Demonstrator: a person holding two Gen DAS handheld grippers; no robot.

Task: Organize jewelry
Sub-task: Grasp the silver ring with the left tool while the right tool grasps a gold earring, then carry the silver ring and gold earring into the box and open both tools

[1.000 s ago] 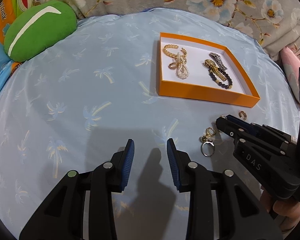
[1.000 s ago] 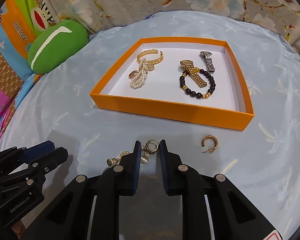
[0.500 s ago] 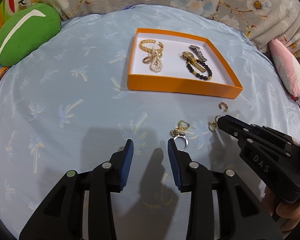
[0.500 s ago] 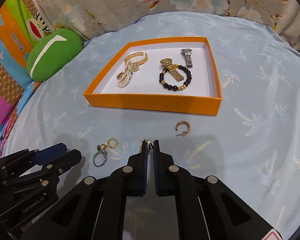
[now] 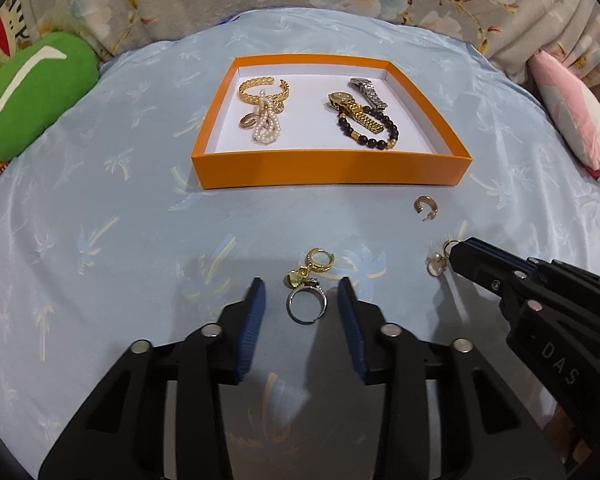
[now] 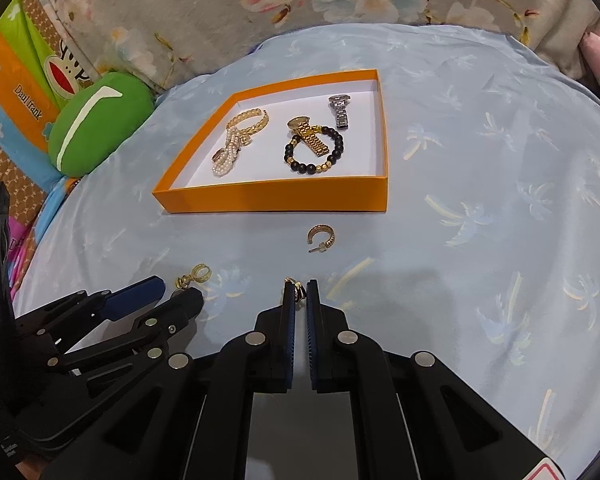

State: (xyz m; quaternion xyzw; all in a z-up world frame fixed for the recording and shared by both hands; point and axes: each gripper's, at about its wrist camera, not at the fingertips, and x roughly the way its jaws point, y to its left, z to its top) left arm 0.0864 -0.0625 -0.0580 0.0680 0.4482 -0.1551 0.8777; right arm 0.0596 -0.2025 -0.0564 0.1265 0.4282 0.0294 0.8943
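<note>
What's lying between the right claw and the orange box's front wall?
Only the gold hoop earring lies on the blue cloth between the right claw and the orange box, clearest in the right wrist view.

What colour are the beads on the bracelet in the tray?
Mostly black, with a few gold beads; the beaded bracelet shows best in the right wrist view.

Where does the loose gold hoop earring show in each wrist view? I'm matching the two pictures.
Left wrist view: the hoop earring lies on the blue cloth at centre right, just below the orange box's right front corner.
Right wrist view: the hoop earring lies near the centre, just below the box's front wall, ahead of the right gripper.
Shared landmark: the orange box.
</note>
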